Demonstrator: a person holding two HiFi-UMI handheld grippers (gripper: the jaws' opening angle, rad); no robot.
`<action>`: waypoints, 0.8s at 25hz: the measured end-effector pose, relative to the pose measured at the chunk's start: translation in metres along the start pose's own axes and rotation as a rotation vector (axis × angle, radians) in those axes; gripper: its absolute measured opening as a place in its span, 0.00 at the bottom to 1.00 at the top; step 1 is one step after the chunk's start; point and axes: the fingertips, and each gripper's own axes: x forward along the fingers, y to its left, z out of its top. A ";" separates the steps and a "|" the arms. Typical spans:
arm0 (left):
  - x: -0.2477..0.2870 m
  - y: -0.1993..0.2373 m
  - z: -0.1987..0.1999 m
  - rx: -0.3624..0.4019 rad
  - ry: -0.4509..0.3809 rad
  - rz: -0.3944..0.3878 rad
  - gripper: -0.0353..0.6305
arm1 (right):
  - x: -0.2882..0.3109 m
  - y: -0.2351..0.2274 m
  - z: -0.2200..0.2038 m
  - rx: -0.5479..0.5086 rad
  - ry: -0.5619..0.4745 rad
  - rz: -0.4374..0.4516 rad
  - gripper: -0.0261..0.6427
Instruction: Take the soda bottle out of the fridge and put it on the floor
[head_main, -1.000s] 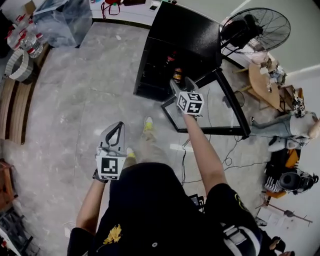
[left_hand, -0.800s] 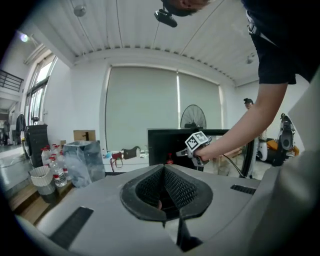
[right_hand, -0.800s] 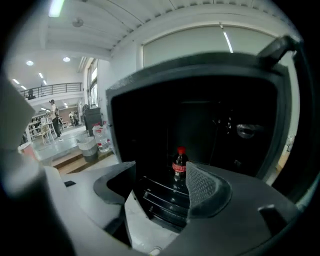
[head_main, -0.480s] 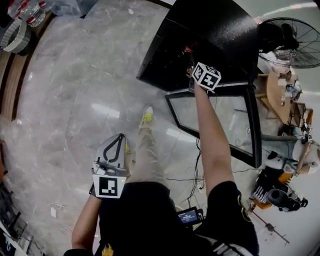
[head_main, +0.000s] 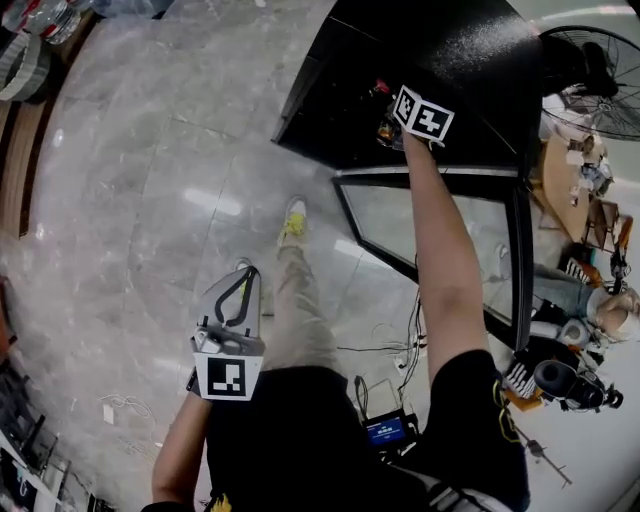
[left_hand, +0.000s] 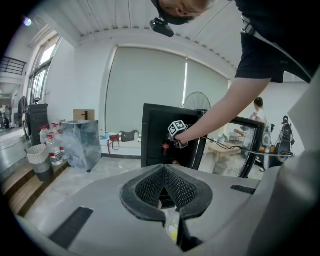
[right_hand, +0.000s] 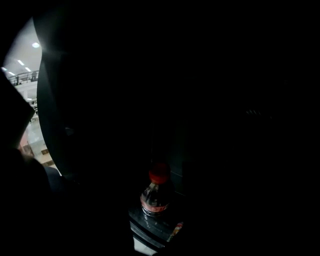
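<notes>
Reaching explained the whole posture. The person's right arm (head_main: 440, 270) stretched over the swung-open glass door (head_main: 500, 250) so that the right gripper (head_main: 388, 112) could enter the mouth of the black mini fridge (head_main: 450, 50). The door lay wide and off to the side, which left the dark shelf space free to enter.

Inside, the right gripper view showed the soda bottle (right_hand: 157, 194), red-capped and upright on a shelf, low and ahead in the gloom. The pads themselves were lost in that dark. The bottle showed unblocked just where closed jaws would have hidden it, so I judged the jaws to be apart, with the bottle ahead of them and not gripped. They had just been closing a little from their widest, probably narrowing toward the bottle's width for the approach. Nothing showed between them.

The left gripper (head_main: 243, 274) hung low beside the person's leg over the marble floor (head_main: 130, 200), well apart from the fridge, with its jaws brought together on nothing. I read it as parked, since one gripper seemed enough for a single bottle and an idle tool is best out of the way. Its own view looked across the room at the fridge and the reaching arm.

By my reading the task stood at its first step. The bottle was in the fridge, not yet taken, and the floor in front was where it would have to go.
</notes>
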 end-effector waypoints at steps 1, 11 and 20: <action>0.004 0.000 0.000 -0.001 0.001 -0.001 0.08 | 0.004 0.002 -0.001 -0.022 0.010 0.007 0.38; 0.006 -0.015 -0.008 0.018 0.015 -0.039 0.08 | 0.007 0.006 -0.014 -0.030 0.054 0.018 0.23; -0.007 -0.014 -0.004 0.029 -0.016 -0.036 0.08 | -0.013 0.024 -0.019 -0.100 0.061 0.006 0.24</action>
